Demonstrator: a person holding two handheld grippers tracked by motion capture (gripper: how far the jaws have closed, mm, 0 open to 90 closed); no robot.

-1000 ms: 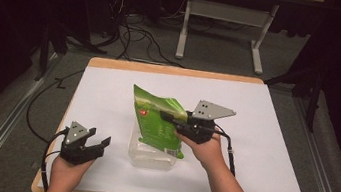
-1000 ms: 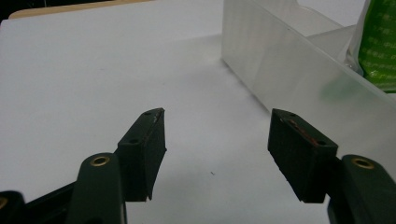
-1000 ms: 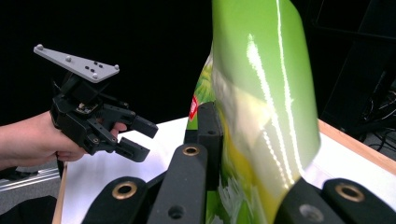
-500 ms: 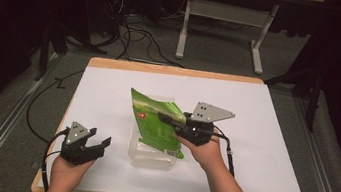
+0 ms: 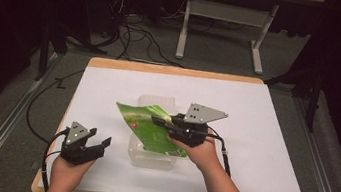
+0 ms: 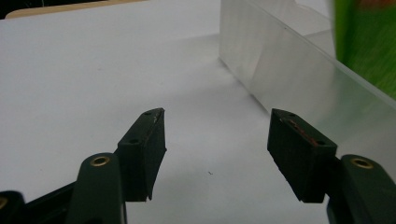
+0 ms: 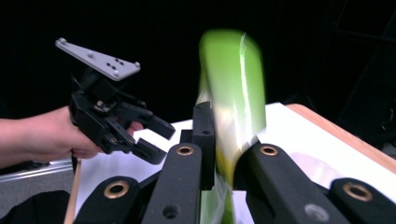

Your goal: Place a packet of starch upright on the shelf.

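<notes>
A green snack bag (image 5: 151,128) leans to the left over a clear plastic container (image 5: 149,159) in the middle of the table. My right gripper (image 5: 157,121) holds the bag's right edge; its jaws have just been opening a little, and the bag (image 7: 231,79), blurred, is still pinched between them (image 7: 224,121). My left gripper (image 5: 100,136) rests low at the front left, open and with nothing in it. In the left gripper view its jaws (image 6: 217,140) stand wide over the white sheet, with the container wall (image 6: 289,70) and the bag (image 6: 369,46) just to the right.
A white sheet (image 5: 266,119) covers the wooden table. The left gripper (image 7: 161,142) and the hand holding it show in the right gripper view. Cables and a desk frame (image 5: 218,32) lie on the floor beyond the far edge.
The green bag has tipped lower and further left, and now lies flatter over the container. The right gripper has barely shifted. The left gripper has stayed where it was.
</notes>
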